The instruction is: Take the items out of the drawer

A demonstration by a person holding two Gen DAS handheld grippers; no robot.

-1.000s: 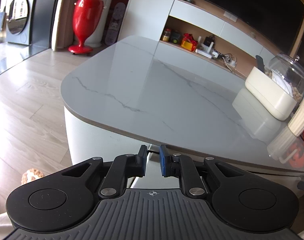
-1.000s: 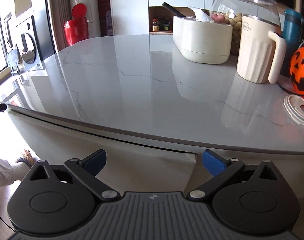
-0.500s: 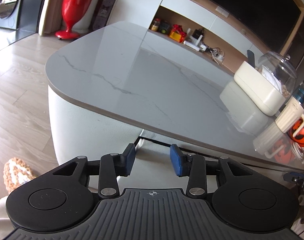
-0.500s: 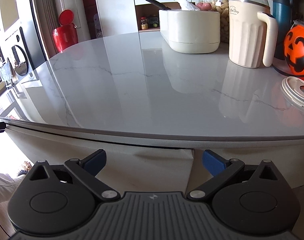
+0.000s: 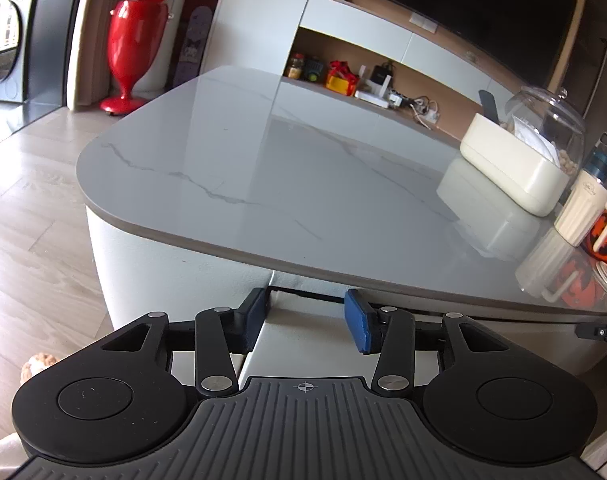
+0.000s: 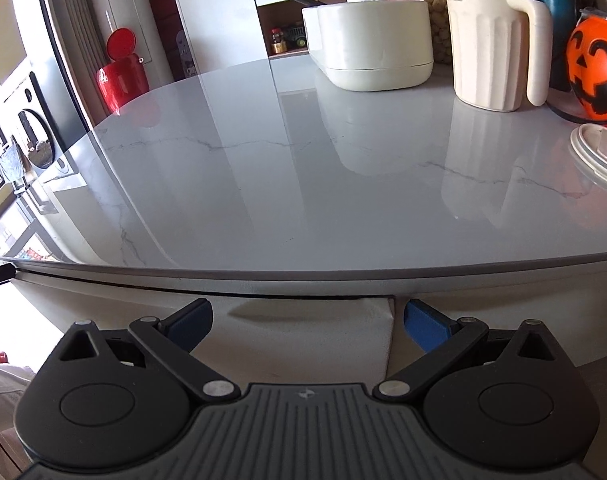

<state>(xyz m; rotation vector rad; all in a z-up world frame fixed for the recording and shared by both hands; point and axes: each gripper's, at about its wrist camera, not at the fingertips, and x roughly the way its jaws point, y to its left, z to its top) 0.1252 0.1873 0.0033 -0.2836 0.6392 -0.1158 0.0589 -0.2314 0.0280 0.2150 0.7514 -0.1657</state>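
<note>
Left gripper (image 5: 305, 322): jaws just opened wide — nothing between them.
Right gripper (image 6: 307, 322): jaws spread wide, empty.
White drawer front (image 6: 303, 332): directly under edge of glossy grey marble surface (image 6: 303, 168) — contents hidden.

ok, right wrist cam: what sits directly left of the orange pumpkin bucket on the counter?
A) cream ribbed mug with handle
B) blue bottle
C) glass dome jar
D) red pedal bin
A: the cream ribbed mug stands on the counter just left of the pumpkin bucket, its handle turned toward the bucket.
</note>
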